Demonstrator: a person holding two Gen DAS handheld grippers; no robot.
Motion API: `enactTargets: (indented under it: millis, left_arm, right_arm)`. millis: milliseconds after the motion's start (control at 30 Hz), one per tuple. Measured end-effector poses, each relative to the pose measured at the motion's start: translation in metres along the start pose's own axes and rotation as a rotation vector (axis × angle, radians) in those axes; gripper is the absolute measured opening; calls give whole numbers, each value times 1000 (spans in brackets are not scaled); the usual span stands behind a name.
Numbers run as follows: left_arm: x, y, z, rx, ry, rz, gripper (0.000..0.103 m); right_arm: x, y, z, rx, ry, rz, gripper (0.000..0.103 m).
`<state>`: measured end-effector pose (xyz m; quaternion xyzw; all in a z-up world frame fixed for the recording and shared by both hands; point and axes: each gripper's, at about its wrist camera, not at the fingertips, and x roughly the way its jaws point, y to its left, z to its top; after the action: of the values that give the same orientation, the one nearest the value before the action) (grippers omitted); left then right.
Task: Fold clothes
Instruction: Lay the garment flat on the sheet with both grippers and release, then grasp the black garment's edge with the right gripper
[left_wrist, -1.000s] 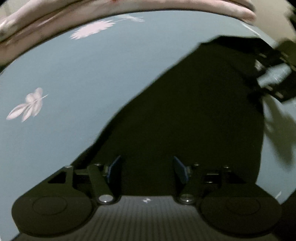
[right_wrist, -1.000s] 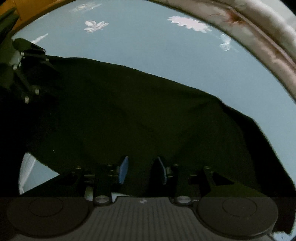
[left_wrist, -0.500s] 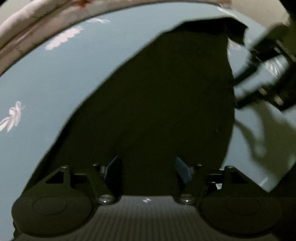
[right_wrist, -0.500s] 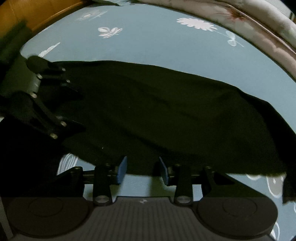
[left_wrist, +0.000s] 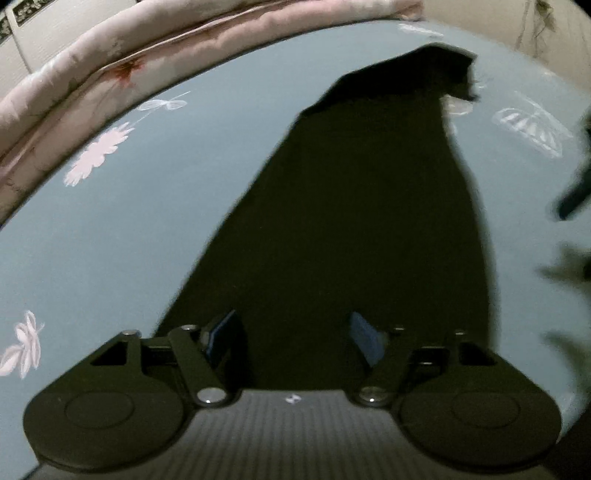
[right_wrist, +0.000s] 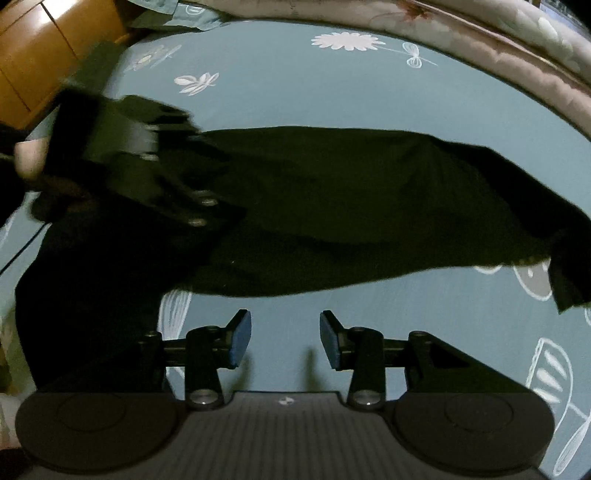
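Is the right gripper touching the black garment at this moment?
Apart. The right wrist view shows the right gripper with its jaws opening over bare blue bedsheet, nothing between them; the black garment's near edge lies beyond the pads.

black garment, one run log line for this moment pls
black garment flat on blue sheet | left gripper opening above it | right gripper opening, empty
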<state>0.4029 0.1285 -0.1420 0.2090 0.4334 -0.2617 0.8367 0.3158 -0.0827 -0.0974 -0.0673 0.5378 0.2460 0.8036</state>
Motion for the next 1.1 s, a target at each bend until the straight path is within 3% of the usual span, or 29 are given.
enactTargets:
  millis: [100,233,367,467,600,700,967,1100]
  left_arm:
    - [10,15,13,-63,-6,66,76]
    - [11,19,26,-96,5,66,74]
    - [-22,6,22,-56,-31,59,73]
    - [-48,1,7,-38,-16,82,74]
    - [-75,-4,-24,-94,30,101,74]
    - [-84,-15,-50,-156,87,77,73]
    - [-80,-31,-77,-172,93,23,73]
    - [-64,-20,-82,-239,121,-8,73]
  right_arm:
    - [1,0,-4,37,-4,0,47]
    - [1,0,-14,108,17,38,47]
    - [2,0,-19,207,19,144,47]
    - [8,5,-10,193,-5,158,47]
    - [13,11,21,79,-74,132,47]
    - [25,18,53,-78,-102,96,47]
    - [80,43,119,-510,-108,-32,47]
    - [102,40,157,-603,-112,14,46]
